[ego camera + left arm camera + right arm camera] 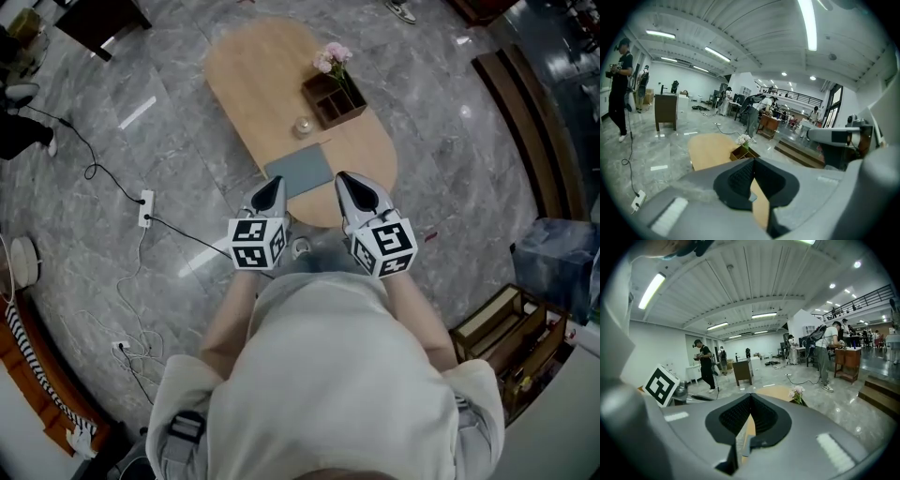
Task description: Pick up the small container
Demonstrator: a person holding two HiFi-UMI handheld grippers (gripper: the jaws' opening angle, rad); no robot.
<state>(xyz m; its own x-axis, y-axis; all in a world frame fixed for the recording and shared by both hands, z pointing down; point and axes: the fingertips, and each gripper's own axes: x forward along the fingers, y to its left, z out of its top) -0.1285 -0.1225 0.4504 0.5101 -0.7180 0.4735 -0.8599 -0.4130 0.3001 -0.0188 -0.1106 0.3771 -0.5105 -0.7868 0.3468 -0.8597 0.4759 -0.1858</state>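
The small container (pixel 302 126), a little clear round jar, stands on the oval wooden table (pixel 253 75) beside a brown divided box (pixel 334 98) that holds pink flowers (pixel 332 58). A grey mat (pixel 300 172) lies between the jar and me. My left gripper (pixel 274 185) and right gripper (pixel 346 179) hover side by side over the table's near end, short of the jar. Both are shut and empty. In the left gripper view the left gripper (pixel 752 176) has its pads together, with the box (pixel 740 152) beyond. The right gripper (pixel 750 411) is likewise shut. Neither gripper view shows the jar.
A power strip (pixel 145 208) with trailing cables lies on the marble floor to the left. A wooden shelf unit (pixel 511 337) stands at the lower right and a raised step (pixel 525 122) runs along the right. A person (pixel 619 89) stands far off, by a dark cabinet (pixel 665 110).
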